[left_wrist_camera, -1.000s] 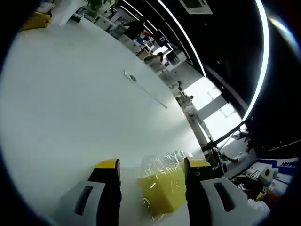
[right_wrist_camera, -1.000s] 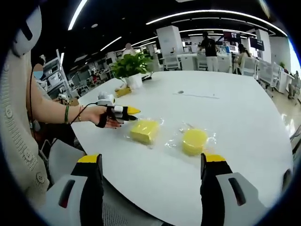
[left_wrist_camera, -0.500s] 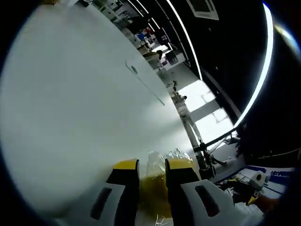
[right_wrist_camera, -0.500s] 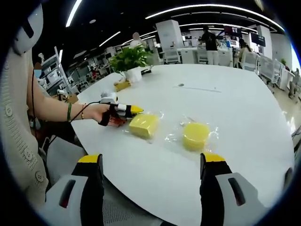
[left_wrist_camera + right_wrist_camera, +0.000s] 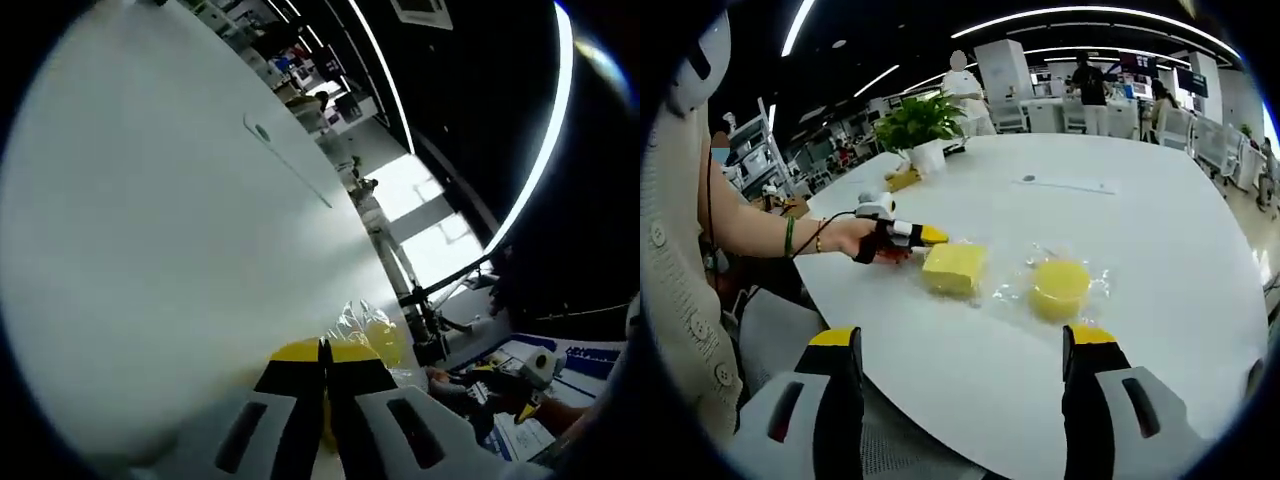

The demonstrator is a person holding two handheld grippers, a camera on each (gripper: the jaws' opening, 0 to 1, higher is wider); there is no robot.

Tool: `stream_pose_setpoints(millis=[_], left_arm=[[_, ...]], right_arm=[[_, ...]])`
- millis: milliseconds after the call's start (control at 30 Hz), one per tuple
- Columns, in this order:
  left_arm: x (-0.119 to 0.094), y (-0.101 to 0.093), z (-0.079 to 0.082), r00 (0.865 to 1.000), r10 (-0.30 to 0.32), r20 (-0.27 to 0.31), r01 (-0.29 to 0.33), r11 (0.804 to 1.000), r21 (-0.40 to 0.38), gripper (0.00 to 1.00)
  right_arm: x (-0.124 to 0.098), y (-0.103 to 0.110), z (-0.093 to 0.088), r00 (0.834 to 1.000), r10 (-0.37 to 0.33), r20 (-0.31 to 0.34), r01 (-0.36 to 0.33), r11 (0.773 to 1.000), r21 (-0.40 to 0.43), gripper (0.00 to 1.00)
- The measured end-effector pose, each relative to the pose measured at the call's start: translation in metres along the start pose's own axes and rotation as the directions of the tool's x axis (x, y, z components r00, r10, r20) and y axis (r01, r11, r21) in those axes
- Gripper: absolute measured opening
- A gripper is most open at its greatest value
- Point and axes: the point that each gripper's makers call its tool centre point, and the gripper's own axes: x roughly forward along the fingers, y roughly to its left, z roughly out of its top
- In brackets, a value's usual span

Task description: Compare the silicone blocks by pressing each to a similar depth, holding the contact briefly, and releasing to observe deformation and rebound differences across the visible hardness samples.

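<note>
On the white desk (image 5: 1160, 270), left claw (image 5: 930, 236) pinched to a sliver, tips against the square block (image 5: 953, 268); the round block (image 5: 1060, 288) sits just right. Right claw (image 5: 965, 355) hangs wide, empty. Risk: the slippery wrap lets the block skid sideways under the press.

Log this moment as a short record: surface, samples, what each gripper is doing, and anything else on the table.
surface: white table
samples: square yellow block and round yellow block, each in clear wrap
left gripper: jaws together, tips at the square block's edge
right gripper: jaws wide apart, near the table edge, holding nothing
also on table: potted plant at the far side
</note>
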Motion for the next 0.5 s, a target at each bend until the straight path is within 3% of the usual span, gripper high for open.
stream_pose_setpoints(millis=[67, 233, 333, 500], left_arm=[[-0.001, 0.000, 0.003, 1.000, 0.013, 0.002, -0.013, 0.999, 0.051, 0.00], [-0.007, -0.019, 0.014, 1.000, 0.026, 0.006, -0.026, 0.980, 0.198, 0.00], [-0.010, -0.038, 0.018, 0.999, 0.033, -0.004, -0.030, 0.943, 0.331, 0.00], [-0.011, -0.064, 0.016, 0.999, 0.035, -0.031, -0.019, 0.902, 0.432, 0.00]], right_arm=[[0.000, 0.001, 0.001, 1.000, 0.002, 0.006, -0.002, 1.000, -0.001, 0.76], [0.000, 0.002, 0.003, 1.000, 0.006, 0.018, -0.006, 1.000, -0.004, 0.76], [0.000, 0.005, 0.005, 1.000, 0.013, 0.029, -0.012, 1.000, -0.012, 0.76], [-0.003, 0.010, 0.011, 0.998, 0.022, 0.056, -0.020, 0.999, -0.029, 0.76]])
